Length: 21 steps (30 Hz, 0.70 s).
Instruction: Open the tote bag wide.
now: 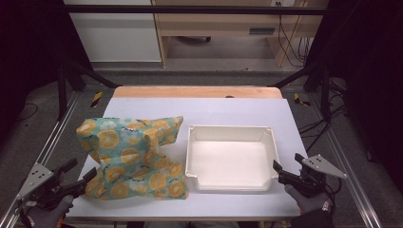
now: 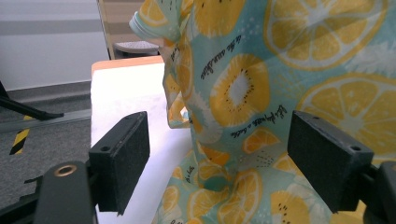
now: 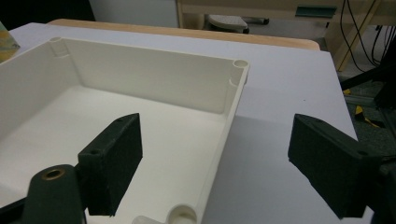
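Worktop (image 1: 237, 111) space is carrying two things side by side: a crumpled fruit-print cloth (image 1: 135, 156) is lying on its left half, bunched up toward the front-left corner, and a white tray (image 1: 231, 190) is sitting empty on its right half, probably waiting to receive the cloth. Left gripper (image 1: 78, 178) is hovering at the cloth's near-left edge, fingers (image 2: 122, 158) spread apart around a fold, seemingly lining up a pinch. Right gripper (image 1: 285, 173) is reaching the tray's front-right corner, fingers (image 3: 112, 161) apart astride its right wall, likely to steady it.
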Motion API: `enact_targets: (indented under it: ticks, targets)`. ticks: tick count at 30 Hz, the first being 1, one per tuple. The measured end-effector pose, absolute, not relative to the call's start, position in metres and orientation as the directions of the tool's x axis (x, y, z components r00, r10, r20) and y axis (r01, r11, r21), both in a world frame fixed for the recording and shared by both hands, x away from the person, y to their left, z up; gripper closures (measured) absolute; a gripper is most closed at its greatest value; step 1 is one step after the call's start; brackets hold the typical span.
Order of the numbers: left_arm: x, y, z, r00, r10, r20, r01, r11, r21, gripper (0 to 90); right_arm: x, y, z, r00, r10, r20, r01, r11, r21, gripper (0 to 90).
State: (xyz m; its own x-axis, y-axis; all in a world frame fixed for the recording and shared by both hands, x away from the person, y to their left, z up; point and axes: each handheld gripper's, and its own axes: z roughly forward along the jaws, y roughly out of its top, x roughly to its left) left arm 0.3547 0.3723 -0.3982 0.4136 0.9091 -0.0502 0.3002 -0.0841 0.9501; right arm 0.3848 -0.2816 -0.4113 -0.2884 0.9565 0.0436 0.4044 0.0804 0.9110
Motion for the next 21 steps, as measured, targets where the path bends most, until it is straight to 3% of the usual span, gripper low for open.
enact_targets:
  ticks: [21]
  targets:
    - [0.345,0.368,-0.38,0.434,0.899,-0.059,0.265,-0.064,0.962,21.5,0.384,-0.234,-0.39,-0.406,0.911,0.068,0.389,0.105,0.915,24.7]
